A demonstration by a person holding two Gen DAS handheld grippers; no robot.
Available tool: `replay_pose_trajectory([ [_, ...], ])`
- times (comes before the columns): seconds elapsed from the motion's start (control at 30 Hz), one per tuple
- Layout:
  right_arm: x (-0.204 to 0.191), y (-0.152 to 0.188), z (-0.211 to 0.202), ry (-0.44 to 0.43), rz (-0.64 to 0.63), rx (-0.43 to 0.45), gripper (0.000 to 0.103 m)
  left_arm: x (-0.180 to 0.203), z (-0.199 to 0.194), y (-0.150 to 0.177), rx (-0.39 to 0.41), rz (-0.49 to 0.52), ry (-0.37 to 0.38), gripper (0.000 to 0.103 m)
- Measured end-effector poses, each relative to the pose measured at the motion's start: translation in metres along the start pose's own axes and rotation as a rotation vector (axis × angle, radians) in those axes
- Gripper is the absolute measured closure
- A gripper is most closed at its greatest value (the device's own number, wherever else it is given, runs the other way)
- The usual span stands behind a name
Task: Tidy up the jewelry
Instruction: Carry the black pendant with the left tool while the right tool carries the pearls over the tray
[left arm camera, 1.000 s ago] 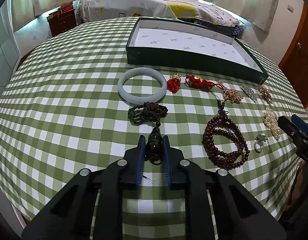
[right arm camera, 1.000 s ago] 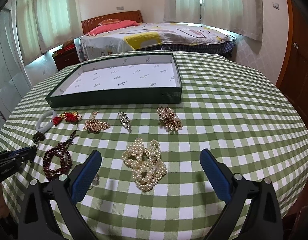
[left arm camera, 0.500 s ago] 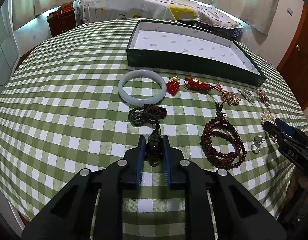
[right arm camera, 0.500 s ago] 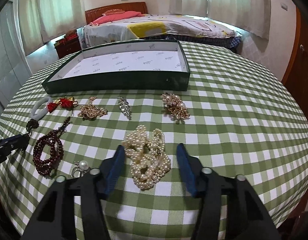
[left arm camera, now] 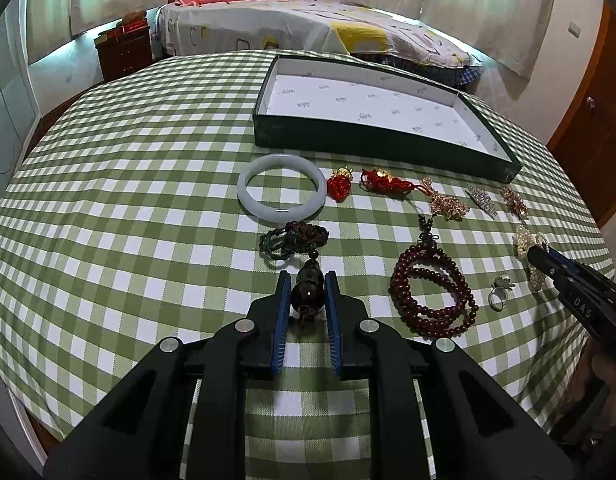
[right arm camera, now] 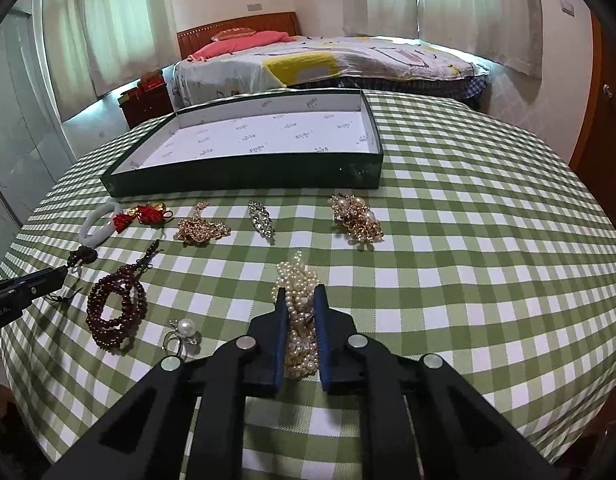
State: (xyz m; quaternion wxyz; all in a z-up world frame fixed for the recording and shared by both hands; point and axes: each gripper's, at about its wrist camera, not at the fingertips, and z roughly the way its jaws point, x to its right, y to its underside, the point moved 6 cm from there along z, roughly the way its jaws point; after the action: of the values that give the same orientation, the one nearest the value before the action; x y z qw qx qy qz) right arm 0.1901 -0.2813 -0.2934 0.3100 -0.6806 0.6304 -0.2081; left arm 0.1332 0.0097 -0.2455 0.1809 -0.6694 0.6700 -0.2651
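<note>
1. Surface (left arm camera: 108,200): round, under a green checked cloth; its left half lies bare out to the rim, and so does the right half in the right wrist view.
2. Green tray (right arm camera: 244,178) sits beyond the jewelry rows – open, white-lined, nothing in it.
3. Left hand-held gripper (left arm camera: 306,280): pads pressed on the dark pendant (left arm camera: 307,288); its cord lies coiled just ahead.
4. Right hand-held gripper (right arm camera: 300,298): clamped on the pearl necklace (right arm camera: 298,276), which rests on the cloth – bead bracelet (right arm camera: 116,312) and ring (right arm camera: 184,330) lie to its left.
</note>
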Motion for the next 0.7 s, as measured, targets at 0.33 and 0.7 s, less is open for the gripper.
replay_pose_trajectory([
  [0.33,-0.003,-0.006,-0.015,-0.008,0.001,0.041,0.092,0.005,-0.018,-0.007,0.051,0.006,0.010,0.086],
  [0.7,-0.005,-0.013,-0.026,-0.017,0.004,0.071,0.092,0.008,-0.028,-0.013,0.084,0.002,0.020,0.086],
])
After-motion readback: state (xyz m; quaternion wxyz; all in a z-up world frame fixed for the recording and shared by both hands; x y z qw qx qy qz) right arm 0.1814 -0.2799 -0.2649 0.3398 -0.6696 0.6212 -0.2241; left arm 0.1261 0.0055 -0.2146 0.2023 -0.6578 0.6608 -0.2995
